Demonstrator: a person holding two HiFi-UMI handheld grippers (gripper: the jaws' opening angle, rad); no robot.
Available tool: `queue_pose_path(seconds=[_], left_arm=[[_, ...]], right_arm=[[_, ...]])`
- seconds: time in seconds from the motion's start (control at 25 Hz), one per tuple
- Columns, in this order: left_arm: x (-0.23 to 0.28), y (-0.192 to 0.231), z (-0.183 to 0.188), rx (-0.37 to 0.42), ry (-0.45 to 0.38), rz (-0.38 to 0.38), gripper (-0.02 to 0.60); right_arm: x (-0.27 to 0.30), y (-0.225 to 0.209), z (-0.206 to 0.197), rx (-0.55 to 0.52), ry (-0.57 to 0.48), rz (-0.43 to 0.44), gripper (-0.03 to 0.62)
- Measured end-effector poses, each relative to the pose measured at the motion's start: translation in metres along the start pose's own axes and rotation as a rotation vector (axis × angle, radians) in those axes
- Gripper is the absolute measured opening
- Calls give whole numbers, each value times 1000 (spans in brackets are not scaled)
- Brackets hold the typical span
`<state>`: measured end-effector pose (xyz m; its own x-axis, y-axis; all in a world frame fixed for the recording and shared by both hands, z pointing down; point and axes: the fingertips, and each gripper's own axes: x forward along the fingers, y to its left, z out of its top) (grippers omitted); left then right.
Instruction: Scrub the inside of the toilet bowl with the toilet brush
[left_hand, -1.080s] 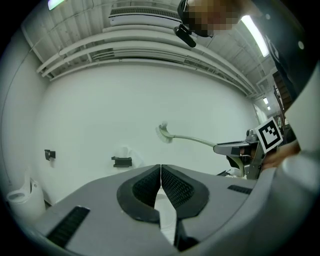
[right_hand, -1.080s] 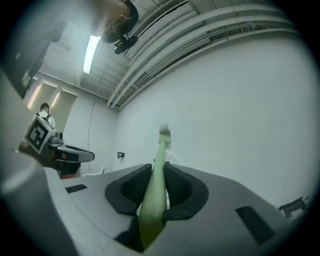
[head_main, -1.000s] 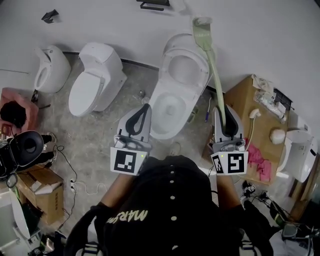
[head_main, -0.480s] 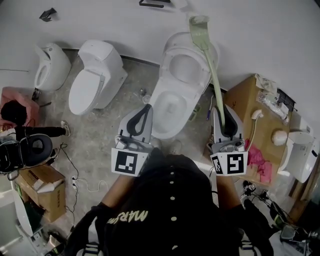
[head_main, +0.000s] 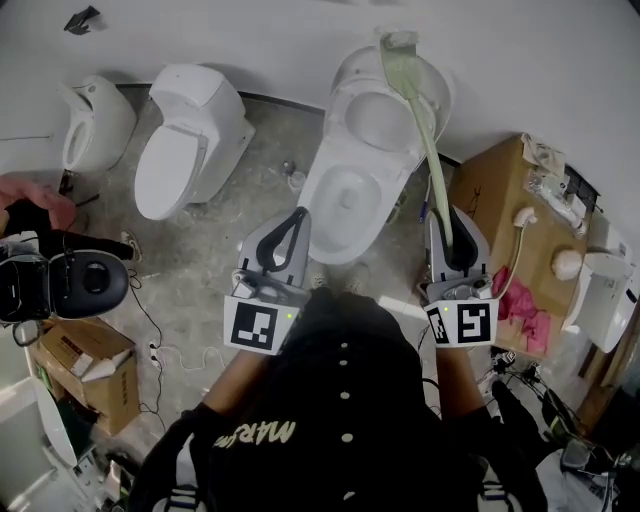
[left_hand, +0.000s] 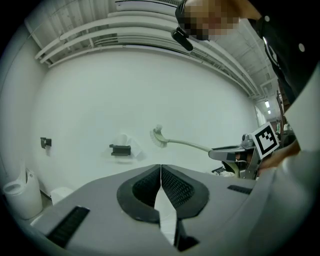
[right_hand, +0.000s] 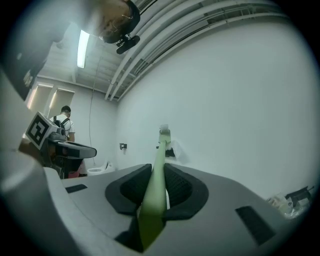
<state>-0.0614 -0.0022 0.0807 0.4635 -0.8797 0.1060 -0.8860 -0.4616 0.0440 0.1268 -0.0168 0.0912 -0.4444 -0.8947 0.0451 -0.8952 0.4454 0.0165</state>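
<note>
In the head view, the left gripper (head_main: 296, 218) sits just left of centre with its jaws shut together and nothing in them, its tips overlapping the lower left rim of the open toilet bowl (head_main: 330, 245). The right gripper (head_main: 441, 222) at centre right is clamped on the pale green handle of the toilet brush (head_main: 428, 140), which runs up and leftward so that the brush head appears over the back of the toilet near the top edge. A closed toilet (head_main: 185, 150) stands at upper left, and a cardboard box (head_main: 495, 195) is at right. In the left gripper view, the left gripper (left_hand: 160, 167) shows its two pads pressed tip to tip, empty; above them, against the white wall, the toilet brush (left_hand: 175, 142) reaches in from the right gripper (left_hand: 239, 152) at right. In the right gripper view, the right gripper (right_hand: 157, 167) pinches the green handle of the toilet brush (right_hand: 152, 195) between its pads, and the brush head points up at the wall in mid-frame. The left gripper (right_hand: 67, 146) shows at the left edge.
</note>
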Motion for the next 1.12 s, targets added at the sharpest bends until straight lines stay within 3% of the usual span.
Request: queue_pose_path(seconds=[0.44,1.12], left_arm=[[0,20,-81,-85,162,13,26],[20,22,-243,-196,317,-20,26]], right_arm=[[40,7,-102,17,148,32,97],[59,27,-366,61,435,65,97]])
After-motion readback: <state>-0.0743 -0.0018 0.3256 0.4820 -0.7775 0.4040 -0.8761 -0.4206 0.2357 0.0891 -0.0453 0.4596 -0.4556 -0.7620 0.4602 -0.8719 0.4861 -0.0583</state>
